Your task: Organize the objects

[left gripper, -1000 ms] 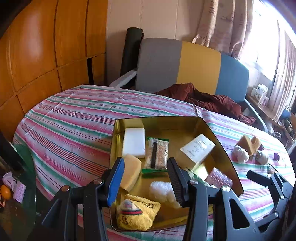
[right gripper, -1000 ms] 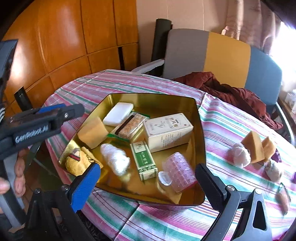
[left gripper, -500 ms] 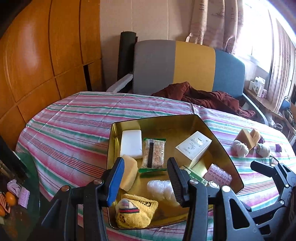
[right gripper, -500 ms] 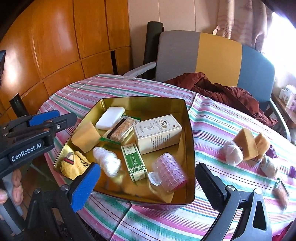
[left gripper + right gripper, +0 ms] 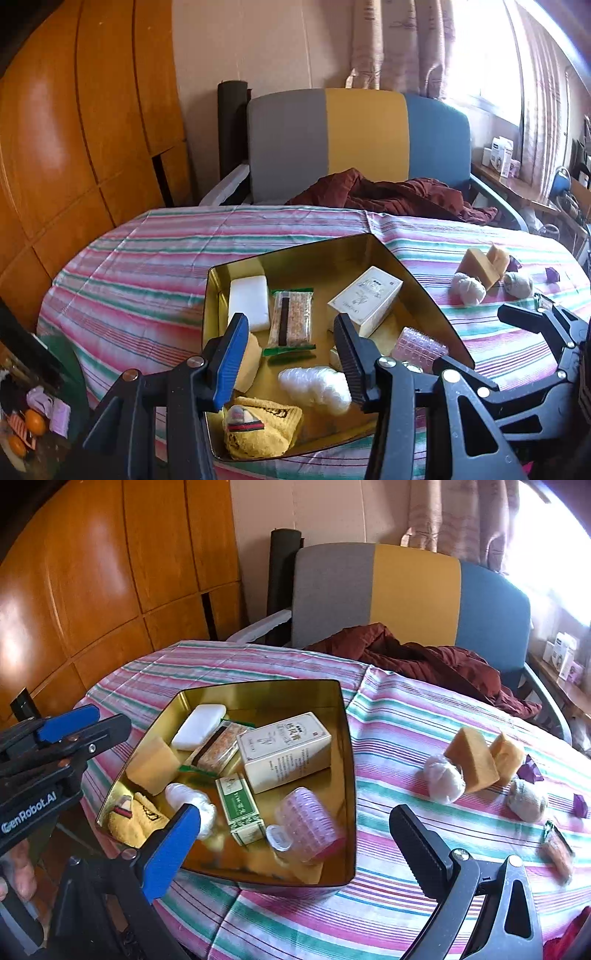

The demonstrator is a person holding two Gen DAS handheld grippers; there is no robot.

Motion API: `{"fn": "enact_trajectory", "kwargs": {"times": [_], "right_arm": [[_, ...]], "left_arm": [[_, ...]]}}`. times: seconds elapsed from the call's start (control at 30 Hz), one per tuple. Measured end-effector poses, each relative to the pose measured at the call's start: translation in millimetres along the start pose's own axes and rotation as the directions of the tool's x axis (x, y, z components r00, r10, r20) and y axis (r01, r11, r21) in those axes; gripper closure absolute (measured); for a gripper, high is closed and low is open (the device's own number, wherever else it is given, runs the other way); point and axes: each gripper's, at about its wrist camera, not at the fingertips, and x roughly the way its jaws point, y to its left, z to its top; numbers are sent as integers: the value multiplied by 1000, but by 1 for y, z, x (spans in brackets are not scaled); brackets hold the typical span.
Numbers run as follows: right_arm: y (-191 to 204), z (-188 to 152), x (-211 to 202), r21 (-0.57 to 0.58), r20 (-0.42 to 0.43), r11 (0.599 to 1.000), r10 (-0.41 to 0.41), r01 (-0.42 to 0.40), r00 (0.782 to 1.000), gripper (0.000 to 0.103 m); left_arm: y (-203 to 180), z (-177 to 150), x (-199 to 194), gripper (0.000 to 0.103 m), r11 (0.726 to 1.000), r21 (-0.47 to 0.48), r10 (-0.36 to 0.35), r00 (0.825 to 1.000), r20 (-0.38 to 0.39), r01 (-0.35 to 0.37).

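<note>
Both the left gripper [image 5: 290,352] and right gripper [image 5: 295,843] stood apart, holding nothing. The gold metal tray [image 5: 349,775] of sundries lay directly ahead, beneath both.

Gold tin [image 5: 343,760] on pink, green and white striped tablecloth [image 5: 399,731].

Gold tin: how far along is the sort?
Done: gold tin holds the white soap bar, cream box, pink roller and more. In hand: nothing; both hand-held grippers open. Left: two sponges, wrapped balls on the striped cloth.
</note>
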Motion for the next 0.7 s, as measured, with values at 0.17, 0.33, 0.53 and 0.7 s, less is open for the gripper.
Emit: {"fn": "enact_trajectory", "kwargs": {"times": [0.17,0.33,0.53,0.7], "right_arm": [[-7,1,-3,15,11,1000,-8,7,1000,0],[-16,2,-6,34,18,999,-17,16,1000,0],[-35,3,-8,67,21,997,-44,43,999,0],[-55,4,-11,97,20,993,-76,74,997,0]], "left_arm": [[-11,2,-4,55,999,34,-8,1000,14,8],[-21,4,-5,55,998,66,-19,1000,13,18],[-34,5,-4,55,994,100,-35,999,9,34],[-45,6,-1,55,991,125,-50,999,1,50]]}}
